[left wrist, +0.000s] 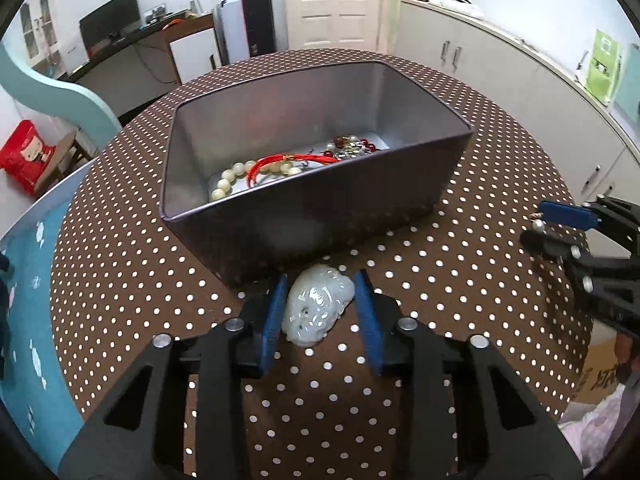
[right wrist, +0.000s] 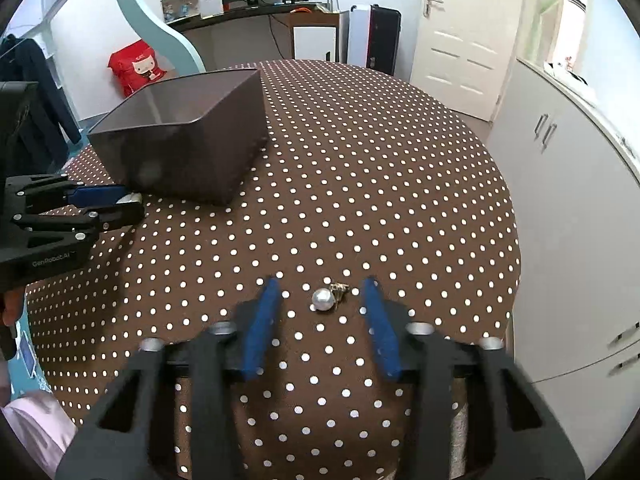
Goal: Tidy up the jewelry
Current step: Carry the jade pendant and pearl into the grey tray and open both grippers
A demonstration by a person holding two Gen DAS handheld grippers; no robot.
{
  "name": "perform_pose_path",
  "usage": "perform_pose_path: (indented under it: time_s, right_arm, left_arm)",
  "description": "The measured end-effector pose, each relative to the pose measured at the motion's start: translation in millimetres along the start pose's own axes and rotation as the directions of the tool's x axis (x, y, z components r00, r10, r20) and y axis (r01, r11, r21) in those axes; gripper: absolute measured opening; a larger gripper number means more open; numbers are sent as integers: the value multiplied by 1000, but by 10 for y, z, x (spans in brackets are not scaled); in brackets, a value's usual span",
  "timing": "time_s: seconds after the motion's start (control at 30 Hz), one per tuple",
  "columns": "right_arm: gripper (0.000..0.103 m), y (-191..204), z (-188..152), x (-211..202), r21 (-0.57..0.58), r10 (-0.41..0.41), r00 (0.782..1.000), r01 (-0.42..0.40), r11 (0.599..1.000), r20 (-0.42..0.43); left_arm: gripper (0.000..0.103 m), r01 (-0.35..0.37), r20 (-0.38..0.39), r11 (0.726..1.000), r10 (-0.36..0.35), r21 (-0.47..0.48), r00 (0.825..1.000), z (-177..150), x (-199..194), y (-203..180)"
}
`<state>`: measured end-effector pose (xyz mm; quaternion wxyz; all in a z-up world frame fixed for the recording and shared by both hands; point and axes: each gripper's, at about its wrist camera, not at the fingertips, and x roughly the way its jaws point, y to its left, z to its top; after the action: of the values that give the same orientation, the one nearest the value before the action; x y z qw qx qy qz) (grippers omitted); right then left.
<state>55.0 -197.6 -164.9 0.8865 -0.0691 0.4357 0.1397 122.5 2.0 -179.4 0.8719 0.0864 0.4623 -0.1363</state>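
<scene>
Both views are bright with soft, even daylight from the far right, where a window (right wrist: pixel 568 20) blows out to white. Shadows on the polka-dot tablecloth (left wrist: pixel 460 288) are faint and short. The metal box (left wrist: pixel 280 224) carries dull reflections on its near wall. Fisheye distortion bends the cabinets (right wrist: pixel 568 208) and darkens the corners; the right gripper (right wrist: pixel 320 320) looks slightly motion-blurred, the far room soft

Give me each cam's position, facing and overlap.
Left wrist: on the left tongs, angled down at a jade pendant between open pads before the tin box; right tongs at right.
Right wrist: on the right tongs, open around a pearl earring; left tongs at left.
Shared: box, dotted table.
</scene>
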Motion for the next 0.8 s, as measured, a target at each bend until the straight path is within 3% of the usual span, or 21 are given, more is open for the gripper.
perform_pose_path:
  time_s: [0.03,0.07,0.37,0.7,0.8]
  right_arm:
    - [14,-20,0,0,3,1,1000,0,1000,-3]
    - [11,-42,0,-5,4,4,1000,-4,1000,-5]
    - [10,-94,123,-37,24,5,1000,-5,1000,-1]
    - [10,54,664,-405,-37,27,990,-22,999,142]
    - [10,205,884,-467,-79,76,979,-62,995,187]
  left_arm:
    - [33,2,0,1000,-2,-1,1000,-2,1,1]
    - [33,6,1,1000,-6,-5,1000,-4,0,7]
    - [33,41,30,999,-40,-25,999,1,-192,47]
    - [33,49,195,998,-39,-46,980,185,-821,21]
    - [33,30,235,997,-13,-71,972,296,-939,57]
